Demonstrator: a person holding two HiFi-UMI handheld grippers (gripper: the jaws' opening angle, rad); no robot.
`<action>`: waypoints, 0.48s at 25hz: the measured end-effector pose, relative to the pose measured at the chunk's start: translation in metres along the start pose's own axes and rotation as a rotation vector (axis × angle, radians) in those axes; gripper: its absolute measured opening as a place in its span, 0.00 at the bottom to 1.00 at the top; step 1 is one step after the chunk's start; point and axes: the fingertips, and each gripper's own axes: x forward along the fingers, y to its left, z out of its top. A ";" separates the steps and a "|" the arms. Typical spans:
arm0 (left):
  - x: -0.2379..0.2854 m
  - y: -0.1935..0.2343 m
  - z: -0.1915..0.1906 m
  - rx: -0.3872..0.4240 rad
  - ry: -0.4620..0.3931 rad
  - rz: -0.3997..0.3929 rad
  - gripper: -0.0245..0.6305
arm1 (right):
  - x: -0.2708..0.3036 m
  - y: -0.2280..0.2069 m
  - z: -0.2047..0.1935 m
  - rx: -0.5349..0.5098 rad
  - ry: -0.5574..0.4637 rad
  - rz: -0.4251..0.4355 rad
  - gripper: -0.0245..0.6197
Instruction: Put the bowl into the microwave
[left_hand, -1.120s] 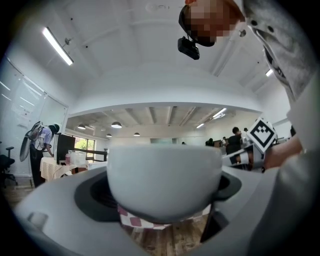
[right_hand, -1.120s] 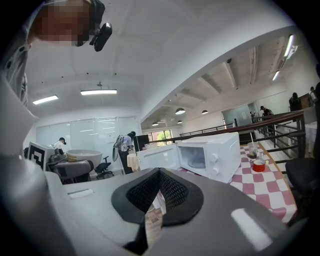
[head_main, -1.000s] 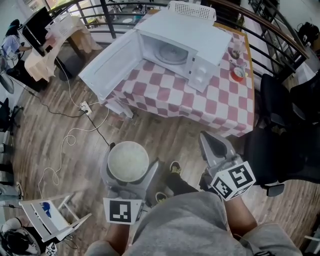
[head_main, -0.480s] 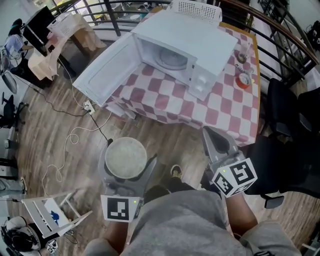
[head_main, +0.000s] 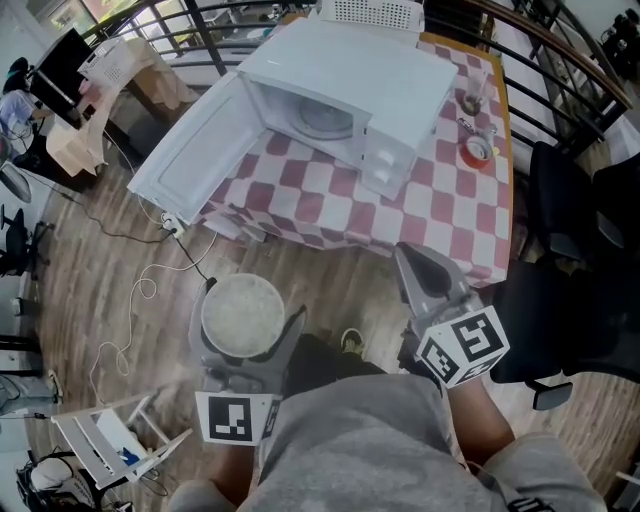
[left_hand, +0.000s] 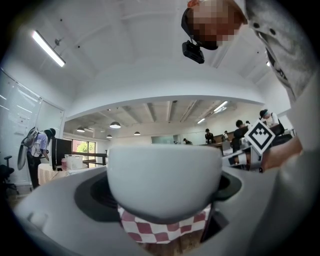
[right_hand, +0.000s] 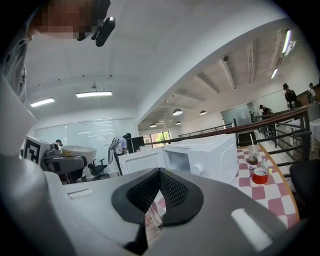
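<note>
A white bowl (head_main: 242, 314) sits upright between the jaws of my left gripper (head_main: 243, 330), held over the wooden floor short of the table; it fills the left gripper view as the bowl (left_hand: 165, 181). The white microwave (head_main: 335, 90) stands on the checked table with its door (head_main: 190, 148) swung wide open to the left and its glass turntable (head_main: 322, 118) bare. My right gripper (head_main: 428, 283) is shut and holds nothing, just before the table's near edge. The microwave (right_hand: 202, 159) also shows in the right gripper view.
A red-and-white checked cloth covers the table (head_main: 440, 215). A red tape roll (head_main: 477, 150) and a glass (head_main: 470, 100) stand right of the microwave. A black office chair (head_main: 575, 260) is at the right. Cables and a power strip (head_main: 172, 222) lie on the floor. A railing (head_main: 560, 60) runs behind.
The view has shifted nearer to the table, so the microwave sits slightly lower-left in frame. Both grippers keep their hold and pose; the bowl stays in the left one.
</note>
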 end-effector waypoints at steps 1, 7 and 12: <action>0.001 0.000 0.000 0.001 -0.001 -0.003 0.82 | 0.001 0.000 0.000 -0.001 0.001 0.000 0.04; 0.007 0.009 -0.008 -0.018 0.026 -0.016 0.82 | 0.015 0.006 0.002 -0.009 0.014 0.007 0.04; 0.023 0.026 -0.010 -0.017 0.011 -0.020 0.82 | 0.037 0.010 0.002 -0.020 0.030 0.013 0.04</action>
